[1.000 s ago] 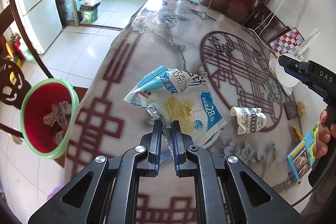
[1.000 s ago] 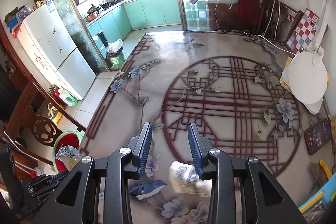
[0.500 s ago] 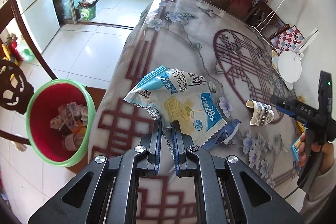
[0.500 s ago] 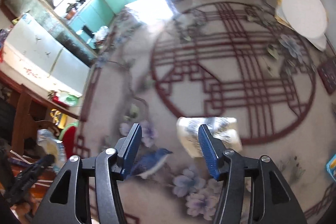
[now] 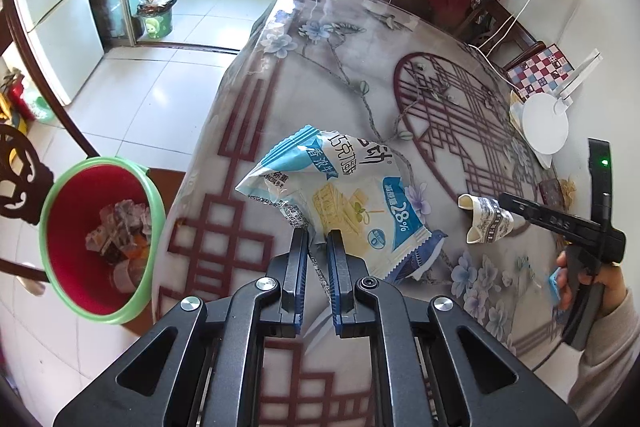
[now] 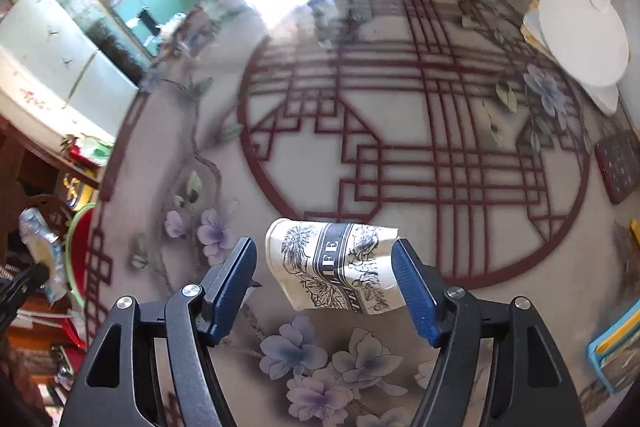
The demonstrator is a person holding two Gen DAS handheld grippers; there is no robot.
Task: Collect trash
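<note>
The left gripper (image 5: 317,241) pinched the near edge of a blue-and-white snack wrapper (image 5: 340,203), held above the near-left part of the table (image 5: 248,131). A red bin with green rim (image 5: 96,239) stood on the floor to the left. The right gripper (image 6: 326,273) had its fingers spread wide around a crushed paper cup (image 6: 336,265) lying on the table.

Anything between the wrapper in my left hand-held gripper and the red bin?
No object. In the left wrist view, the snack wrapper held by the left hand-held gripper and the red bin are separated only by bare patterned tablecloth and the table's edge.
</note>
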